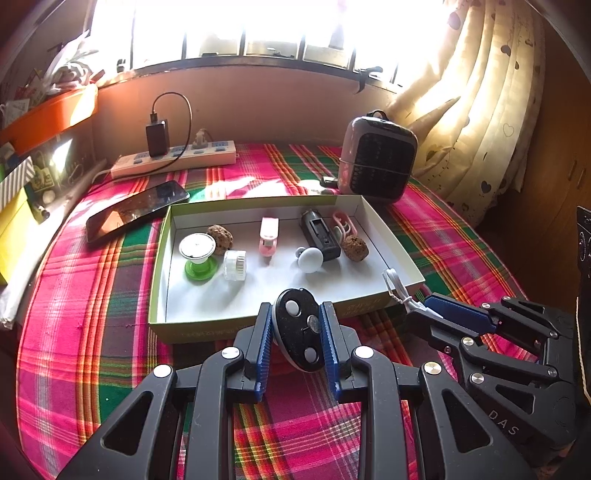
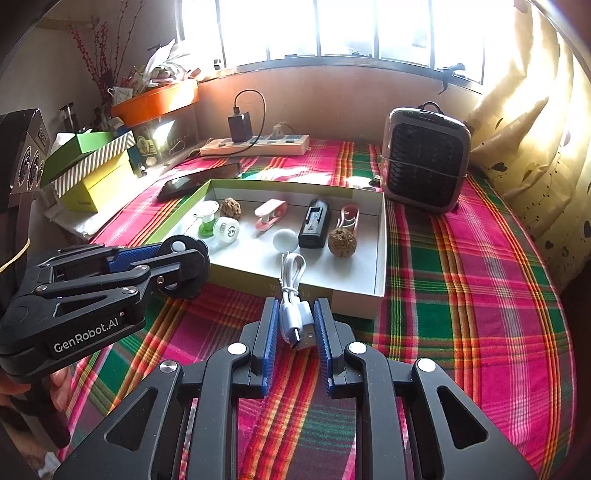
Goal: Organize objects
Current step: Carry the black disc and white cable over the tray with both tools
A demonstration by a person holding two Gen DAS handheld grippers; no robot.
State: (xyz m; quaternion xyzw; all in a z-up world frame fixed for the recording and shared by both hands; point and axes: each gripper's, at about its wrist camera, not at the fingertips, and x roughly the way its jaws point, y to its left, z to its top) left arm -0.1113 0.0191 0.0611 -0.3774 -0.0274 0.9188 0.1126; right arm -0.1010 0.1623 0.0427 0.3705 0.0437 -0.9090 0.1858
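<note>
over the box's near edge, left hand-held gripper clamps a black oval gadget, right hand-held gripper pinches a white cable; its loose loop could snag the box rim.

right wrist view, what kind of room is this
Probably a room in a home, perhaps a bedroom. A heart-patterned curtain hangs by a barred window, a plaid cloth covers the surface, and a power strip with a charger lies below the sill.
</note>
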